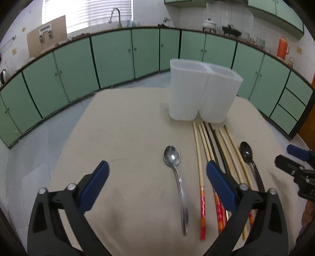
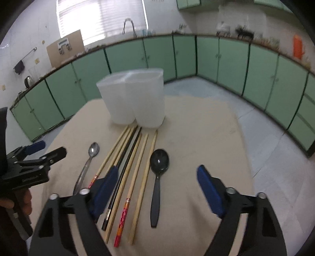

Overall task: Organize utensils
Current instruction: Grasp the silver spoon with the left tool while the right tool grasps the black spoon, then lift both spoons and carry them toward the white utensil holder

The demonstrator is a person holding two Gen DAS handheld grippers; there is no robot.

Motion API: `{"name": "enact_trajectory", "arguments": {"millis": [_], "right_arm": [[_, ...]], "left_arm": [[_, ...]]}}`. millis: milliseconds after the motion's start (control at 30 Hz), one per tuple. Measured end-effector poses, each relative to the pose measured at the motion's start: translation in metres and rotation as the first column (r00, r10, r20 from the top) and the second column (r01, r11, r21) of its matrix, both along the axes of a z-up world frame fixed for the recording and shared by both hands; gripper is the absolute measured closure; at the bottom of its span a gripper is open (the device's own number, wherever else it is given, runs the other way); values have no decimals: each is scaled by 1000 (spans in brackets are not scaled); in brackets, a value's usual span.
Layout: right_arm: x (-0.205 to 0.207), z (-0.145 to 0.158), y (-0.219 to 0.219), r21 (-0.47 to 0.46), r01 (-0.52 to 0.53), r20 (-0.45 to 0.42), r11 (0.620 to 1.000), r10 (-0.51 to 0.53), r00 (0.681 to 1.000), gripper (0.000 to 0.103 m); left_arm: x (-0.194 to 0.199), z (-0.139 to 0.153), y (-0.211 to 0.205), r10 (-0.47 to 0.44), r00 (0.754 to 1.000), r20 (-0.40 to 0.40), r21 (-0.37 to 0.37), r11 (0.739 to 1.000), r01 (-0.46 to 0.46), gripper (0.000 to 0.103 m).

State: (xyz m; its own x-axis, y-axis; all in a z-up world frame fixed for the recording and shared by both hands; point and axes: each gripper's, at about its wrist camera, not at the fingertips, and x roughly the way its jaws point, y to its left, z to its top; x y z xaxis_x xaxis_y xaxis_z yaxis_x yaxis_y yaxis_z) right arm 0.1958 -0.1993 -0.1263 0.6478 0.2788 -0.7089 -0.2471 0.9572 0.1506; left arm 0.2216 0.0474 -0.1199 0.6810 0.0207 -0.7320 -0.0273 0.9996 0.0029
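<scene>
A white two-compartment holder (image 1: 202, 92) (image 2: 133, 98) stands at the far side of the beige table. In front of it lie a metal spoon (image 1: 175, 177) (image 2: 88, 163), several wooden and black chopsticks (image 1: 220, 157) (image 2: 128, 169), and a black spoon (image 1: 250, 161) (image 2: 157, 177). My left gripper (image 1: 157, 173) is open above the metal spoon's handle. My right gripper (image 2: 157, 181) is open above the black spoon's handle. Both holder compartments look empty.
The beige table (image 1: 122, 137) has a far edge behind the holder. Green cabinets (image 1: 110, 57) line the walls, with a sink tap (image 1: 116, 15) and an orange thermos (image 1: 282, 47) on the counter. The left gripper shows at the left of the right wrist view (image 2: 29, 163).
</scene>
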Motion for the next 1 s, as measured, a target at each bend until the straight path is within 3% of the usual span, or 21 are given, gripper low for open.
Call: {"name": "enact_trajectory", "arguments": {"millis": [67, 200, 333, 567, 733, 800, 1000], "right_arm": [[9, -6, 4, -1, -13, -18, 1000, 13, 1000, 28], [26, -19, 10, -1, -38, -70, 999, 38, 997, 39], [42, -29, 12, 5, -36, -115, 999, 36, 993, 41], [63, -44, 10, 20, -21, -176, 1000, 24, 984, 51], [70, -46, 11, 17, -23, -174, 1000, 26, 984, 60], [70, -47, 13, 18, -29, -175, 999, 32, 984, 65], [70, -46, 12, 22, -30, -174, 999, 33, 984, 70]], "left_arm": [[14, -10, -2, -3, 999, -39, -5, 1000, 3, 25], [35, -26, -4, -15, 996, -85, -12, 1000, 14, 26], [46, -36, -11, -30, 993, -115, -5, 1000, 29, 26], [62, -54, -17, -44, 982, -182, -53, 998, 35, 42], [62, -55, -23, -52, 983, -174, -61, 997, 41, 48], [60, -54, -25, -52, 983, -174, -74, 997, 40, 62], [53, -49, -39, -76, 982, -173, -80, 995, 63, 77]]}}
